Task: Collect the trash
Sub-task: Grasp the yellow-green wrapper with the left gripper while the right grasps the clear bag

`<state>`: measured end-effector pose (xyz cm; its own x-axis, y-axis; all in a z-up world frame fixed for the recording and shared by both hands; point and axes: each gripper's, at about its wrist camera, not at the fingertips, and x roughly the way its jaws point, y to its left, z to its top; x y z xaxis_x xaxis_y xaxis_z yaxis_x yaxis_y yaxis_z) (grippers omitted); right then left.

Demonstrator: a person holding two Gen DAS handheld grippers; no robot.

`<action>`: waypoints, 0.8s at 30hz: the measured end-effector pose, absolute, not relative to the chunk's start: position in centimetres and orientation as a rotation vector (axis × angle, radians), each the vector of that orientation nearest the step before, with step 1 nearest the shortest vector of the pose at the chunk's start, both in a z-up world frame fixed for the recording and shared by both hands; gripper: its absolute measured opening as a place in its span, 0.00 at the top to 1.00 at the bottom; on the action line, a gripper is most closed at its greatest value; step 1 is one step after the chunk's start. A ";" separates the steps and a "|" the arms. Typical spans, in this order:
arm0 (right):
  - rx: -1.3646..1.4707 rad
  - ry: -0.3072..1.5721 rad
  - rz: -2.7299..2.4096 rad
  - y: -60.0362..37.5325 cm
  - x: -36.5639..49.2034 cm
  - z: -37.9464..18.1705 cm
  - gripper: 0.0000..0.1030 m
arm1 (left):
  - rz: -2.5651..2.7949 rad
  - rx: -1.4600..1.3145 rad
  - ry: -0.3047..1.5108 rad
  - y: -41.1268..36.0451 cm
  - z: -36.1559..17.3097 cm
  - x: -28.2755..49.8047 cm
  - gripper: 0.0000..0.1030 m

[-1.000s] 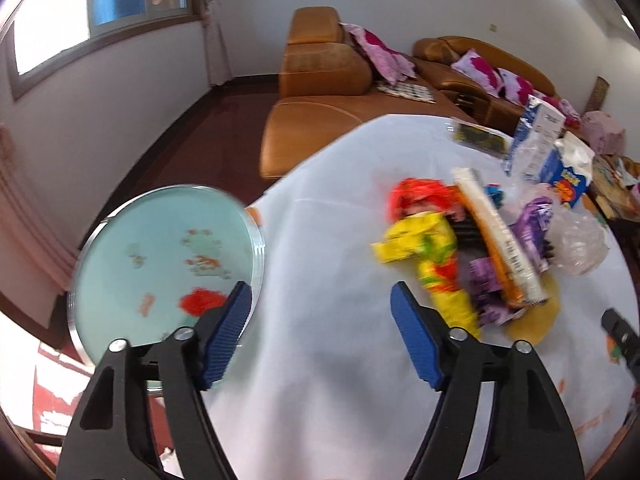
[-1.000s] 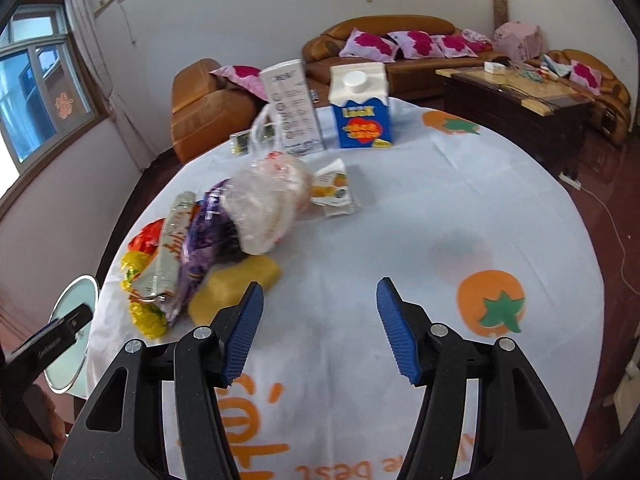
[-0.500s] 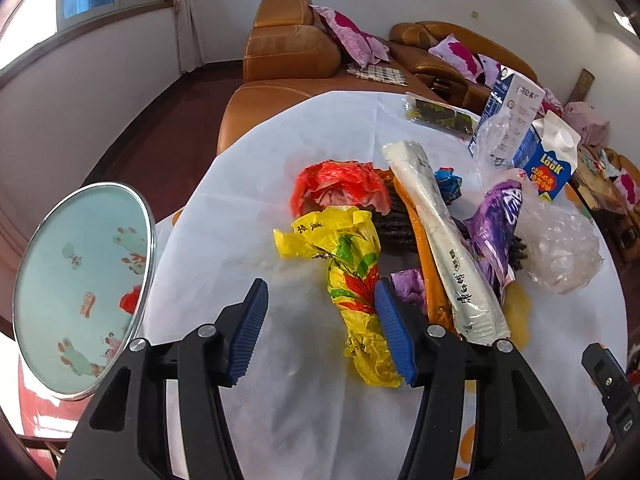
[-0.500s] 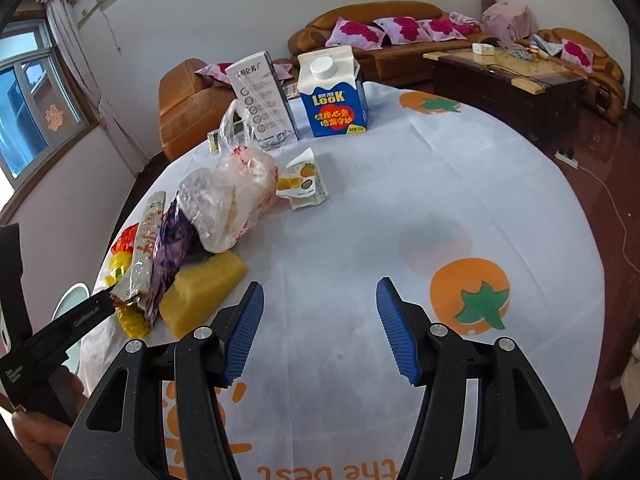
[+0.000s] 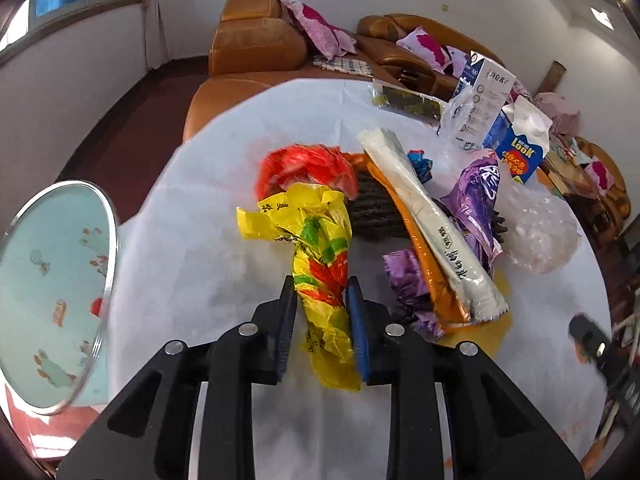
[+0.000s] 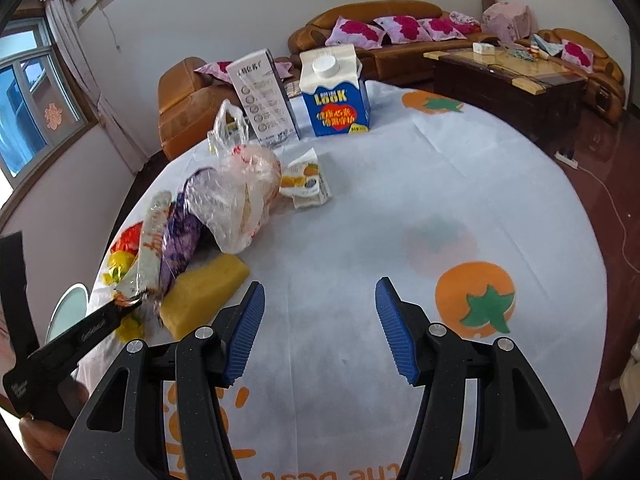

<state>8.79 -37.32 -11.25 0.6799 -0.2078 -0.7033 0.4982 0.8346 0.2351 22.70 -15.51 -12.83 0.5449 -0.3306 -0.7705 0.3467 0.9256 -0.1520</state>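
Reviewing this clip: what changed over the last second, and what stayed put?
The left gripper moved in from beside the round teal tray to the trash pile and closed its blue pads on the crumpled yellow plastic wrapper, which still lies on the white tablecloth. The right gripper stayed open and empty over the cloth; the blue milk carton did not move.

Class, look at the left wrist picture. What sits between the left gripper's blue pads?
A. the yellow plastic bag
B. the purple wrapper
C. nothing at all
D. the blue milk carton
A: the left gripper has its blue pads pressed on either side of the crumpled yellow plastic bag, while the purple wrapper and the blue milk carton lie farther back on the table.
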 end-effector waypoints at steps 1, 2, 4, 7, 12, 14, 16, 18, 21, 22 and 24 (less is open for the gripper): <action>0.432 0.707 -0.413 -37.5 8.9 -10.8 0.43 | -0.398 0.018 0.903 -15.1 -12.6 22.5 0.76; 0.432 0.696 -0.413 -37.6 8.9 -10.4 0.44 | -0.395 0.011 0.897 -14.4 -12.3 22.4 0.76; 0.431 0.668 -0.413 -37.9 9.3 -9.5 0.44 | -0.376 -0.001 0.882 -12.7 -11.6 22.0 0.76; 0.423 0.618 -0.392 -38.1 10.6 -7.7 0.43 | -0.344 0.002 0.855 -10.8 -10.8 21.6 0.76; 0.424 0.617 -0.301 -37.9 14.6 -6.7 0.40 | -0.310 0.012 0.791 -8.5 -8.7 21.1 0.76; 0.428 0.665 -0.284 -37.8 16.4 -7.7 0.40 | -0.303 0.002 0.779 -7.8 -8.1 21.1 0.76; 0.430 0.723 -0.292 -37.9 17.9 -9.1 0.40 | -0.295 -0.004 0.767 -7.1 -7.6 21.0 0.76; 0.451 0.785 -0.303 -38.3 18.9 -11.0 0.41 | -0.285 0.007 0.753 -6.7 -7.2 20.7 0.76; 0.491 0.819 -0.313 -38.9 18.9 -12.3 0.70 | -0.277 0.003 0.750 -6.4 -7.2 20.8 0.76; 0.494 0.812 -0.320 -39.1 18.7 -12.4 0.74 | -0.274 -0.004 0.752 -6.2 -7.2 20.8 0.76; 0.489 0.798 -0.328 -39.1 18.2 -12.1 0.82 | -0.269 -0.016 0.754 -5.9 -7.3 20.9 0.76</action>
<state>18.18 -39.12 -12.08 0.6573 -0.0971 -0.7473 0.4565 0.8403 0.2923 20.89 -5.86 -7.35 0.6966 -0.2465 -0.6738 0.2351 0.9657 -0.1102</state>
